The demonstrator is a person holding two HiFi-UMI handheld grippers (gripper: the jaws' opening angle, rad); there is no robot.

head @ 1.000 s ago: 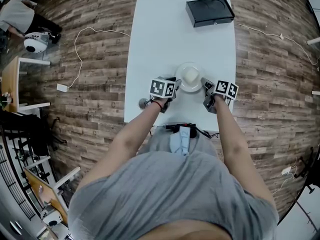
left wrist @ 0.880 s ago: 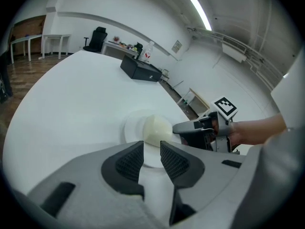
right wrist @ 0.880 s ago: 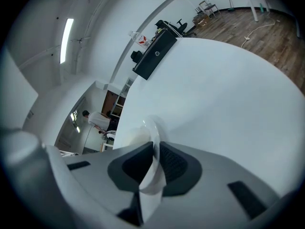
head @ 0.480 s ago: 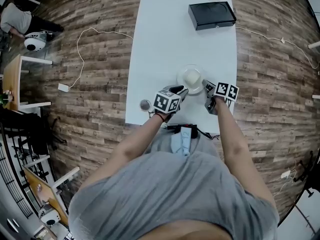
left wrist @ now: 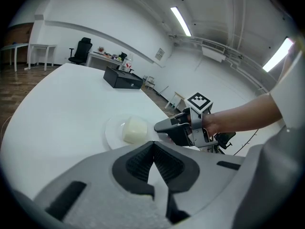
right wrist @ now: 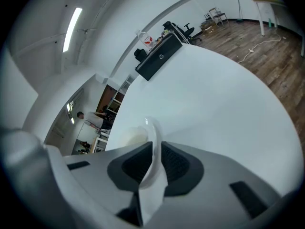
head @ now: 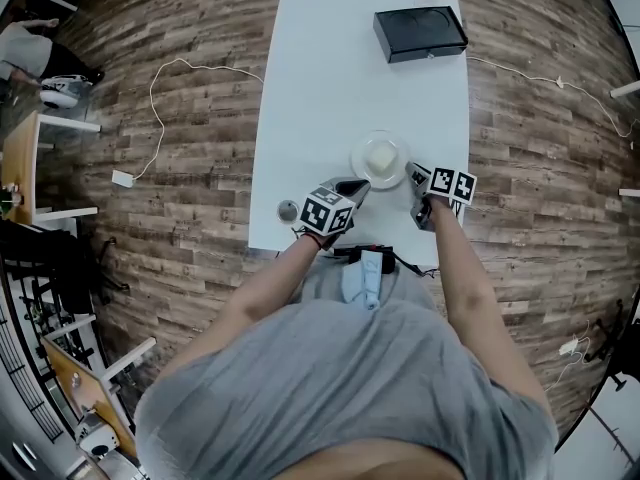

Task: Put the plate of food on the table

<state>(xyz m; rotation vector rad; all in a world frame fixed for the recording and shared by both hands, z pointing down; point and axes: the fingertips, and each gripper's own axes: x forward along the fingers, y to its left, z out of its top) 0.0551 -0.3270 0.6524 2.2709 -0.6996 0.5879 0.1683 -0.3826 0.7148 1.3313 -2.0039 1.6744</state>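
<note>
- The left gripper [head: 352, 185] has drawn back from the left rim of the round, clear glass plate [head: 360, 162] toward the near edge of the white rectangular table [head: 330, 68]. It now sits just beside the plate, apart from it.
- The plate, the pale cream block of food [head: 382, 155] on it and the right gripper [head: 413, 173] lie about where they did.
- In its own view the left gripper's dark ribbed pads meet at the tips, with only bare table showing beyond them; it carries nothing.
- The right gripper's jaws are pinching the plate's right rim, whose clear edge runs up between the pads in the right gripper view.
- Seen from the left gripper view, the plate looks to be lying flat on the tabletop in the near half, well apart from the black box [head: 420, 26] at the far end.
- Judged so, the placing is all but done: one side is released, and what seems left is for the right jaws to let go and back away.
</note>
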